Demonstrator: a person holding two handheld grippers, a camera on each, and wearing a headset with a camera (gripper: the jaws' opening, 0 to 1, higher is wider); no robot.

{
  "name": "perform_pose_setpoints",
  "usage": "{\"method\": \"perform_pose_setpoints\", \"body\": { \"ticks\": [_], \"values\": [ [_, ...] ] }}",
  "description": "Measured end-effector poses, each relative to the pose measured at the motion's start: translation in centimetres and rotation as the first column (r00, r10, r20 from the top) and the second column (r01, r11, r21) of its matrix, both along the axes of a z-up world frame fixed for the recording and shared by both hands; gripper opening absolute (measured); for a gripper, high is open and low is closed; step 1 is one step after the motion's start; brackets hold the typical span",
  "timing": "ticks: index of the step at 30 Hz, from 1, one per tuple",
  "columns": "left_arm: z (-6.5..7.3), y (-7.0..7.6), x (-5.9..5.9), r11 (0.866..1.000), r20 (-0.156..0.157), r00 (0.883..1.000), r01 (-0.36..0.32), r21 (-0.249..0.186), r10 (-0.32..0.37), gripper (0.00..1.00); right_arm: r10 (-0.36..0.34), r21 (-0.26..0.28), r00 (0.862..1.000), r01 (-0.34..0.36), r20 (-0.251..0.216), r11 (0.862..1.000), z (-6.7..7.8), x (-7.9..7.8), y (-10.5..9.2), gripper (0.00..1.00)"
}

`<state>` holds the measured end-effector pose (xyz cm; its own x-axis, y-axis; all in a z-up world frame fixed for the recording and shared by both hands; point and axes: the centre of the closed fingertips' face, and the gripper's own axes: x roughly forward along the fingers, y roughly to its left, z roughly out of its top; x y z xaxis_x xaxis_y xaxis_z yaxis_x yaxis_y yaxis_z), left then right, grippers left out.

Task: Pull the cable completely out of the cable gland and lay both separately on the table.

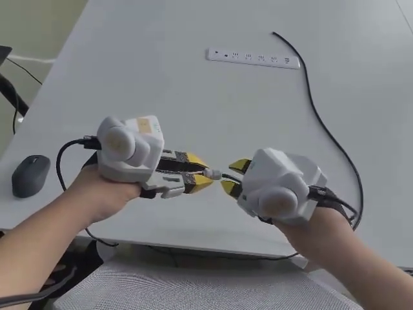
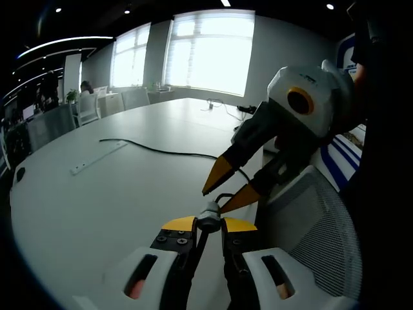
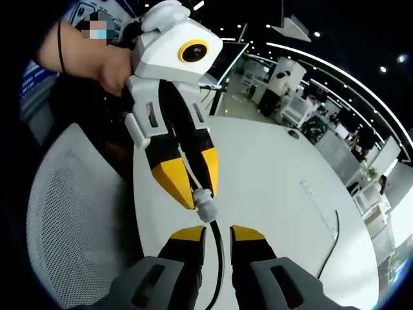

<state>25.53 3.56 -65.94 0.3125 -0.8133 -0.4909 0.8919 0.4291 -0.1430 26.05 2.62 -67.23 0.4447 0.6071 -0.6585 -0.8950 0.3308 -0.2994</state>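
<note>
My left gripper (image 2: 208, 225) pinched the small white plastic gland (image 2: 208, 214); its thin black cable (image 3: 217, 261) ran lengthwise between the spread jaws of my right gripper (image 3: 217, 234).

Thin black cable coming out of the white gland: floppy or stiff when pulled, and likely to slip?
Probably floppy: the thin black cable curves as it leaves the small white cable gland. Likely light, being thinner than the right gripper fingers. Its jacket looks smooth, so it might slip unless clamped.
</note>
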Motion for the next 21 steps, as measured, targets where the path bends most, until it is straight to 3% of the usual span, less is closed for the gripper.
{"method": "perform_pose_setpoints", "body": {
  "ticks": [10,21],
  "values": [
    [-0.15,-0.02,0.09,1.000,-0.004,1.000,0.000,0.001,0.000,0.15,0.011,-0.034,1.000,-0.010,0.026,0.999,-0.36,0.13,0.07,0.03],
    [-0.24,-0.11,0.00,1.000,-0.004,1.000,0.002,0.002,-0.002,0.15,-0.014,-0.013,1.000,0.014,0.007,1.000,-0.68,0.01,-0.07,0.01]
  ]
}}
